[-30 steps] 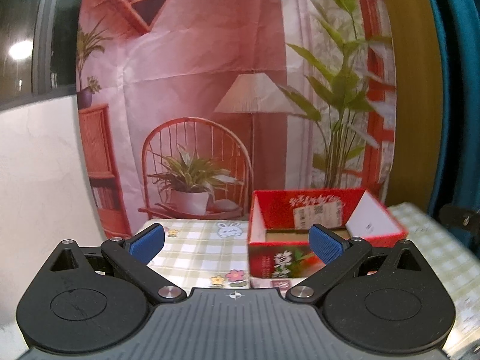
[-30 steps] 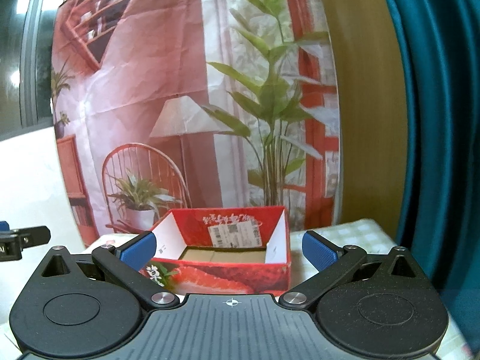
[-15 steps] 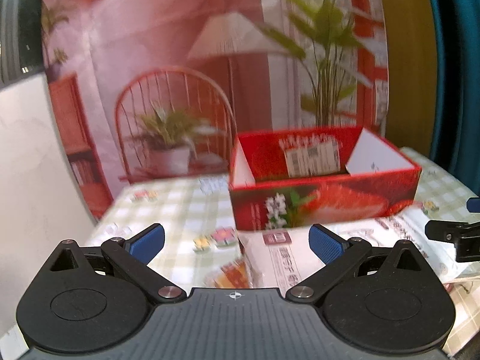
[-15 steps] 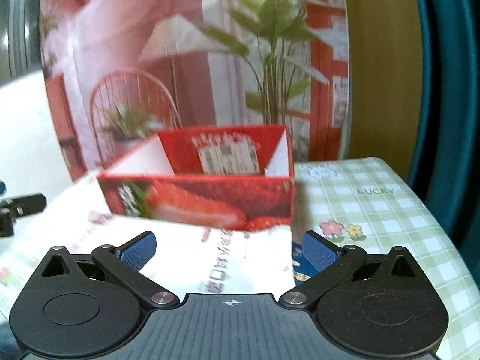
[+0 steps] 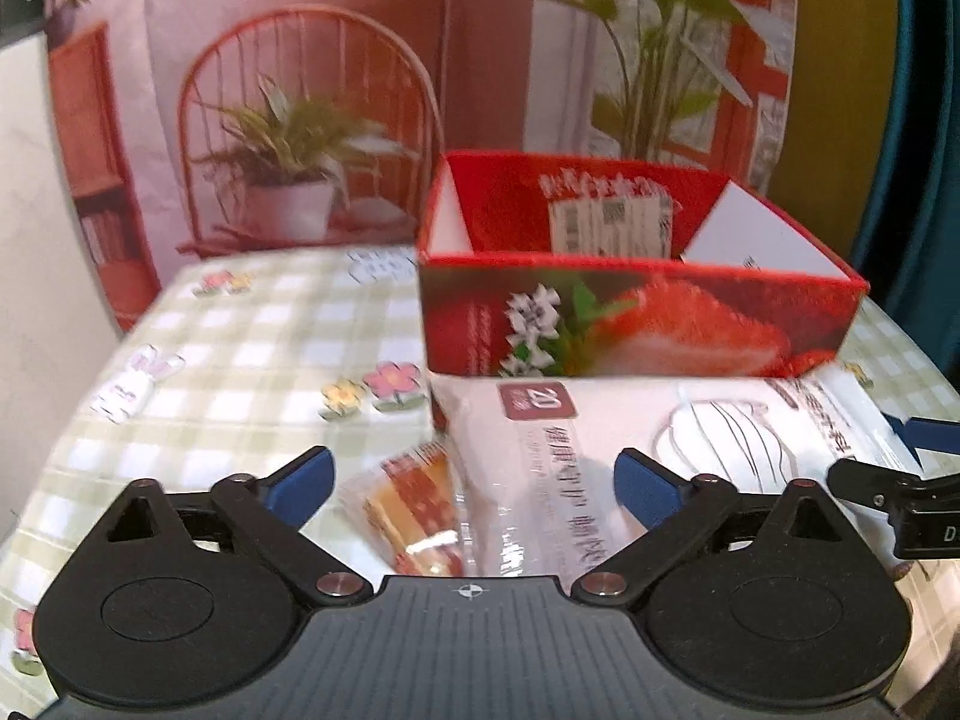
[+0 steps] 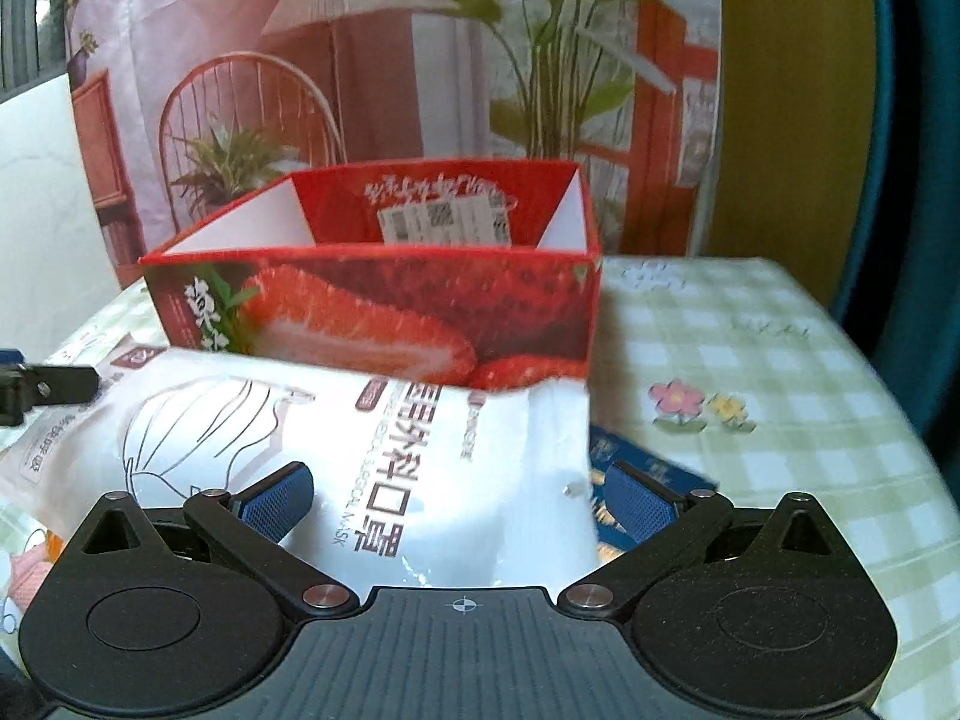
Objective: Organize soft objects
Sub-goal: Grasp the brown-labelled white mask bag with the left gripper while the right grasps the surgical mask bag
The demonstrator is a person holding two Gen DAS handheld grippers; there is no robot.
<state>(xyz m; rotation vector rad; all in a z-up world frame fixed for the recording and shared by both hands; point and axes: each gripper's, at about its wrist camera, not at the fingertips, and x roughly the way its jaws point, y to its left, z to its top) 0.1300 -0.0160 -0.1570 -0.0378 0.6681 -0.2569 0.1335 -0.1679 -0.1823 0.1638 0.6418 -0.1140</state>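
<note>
Your left gripper [image 5: 474, 483] and right gripper [image 6: 459, 498] both hold their jaws wide, gripping nothing. The white mask packet [image 6: 384, 456] lies between each pair, with the red strawberry box [image 6: 384, 300] just beyond on the table [image 6: 750, 360].

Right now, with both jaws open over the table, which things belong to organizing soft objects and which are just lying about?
Belongs to the job:
- white mask pack
- wrapped snack
- blue packet, half under the mask pack
- red strawberry box, the likely container
- left gripper, right gripper

Just lying about:
- checked tablecloth
- printed backdrop
</note>
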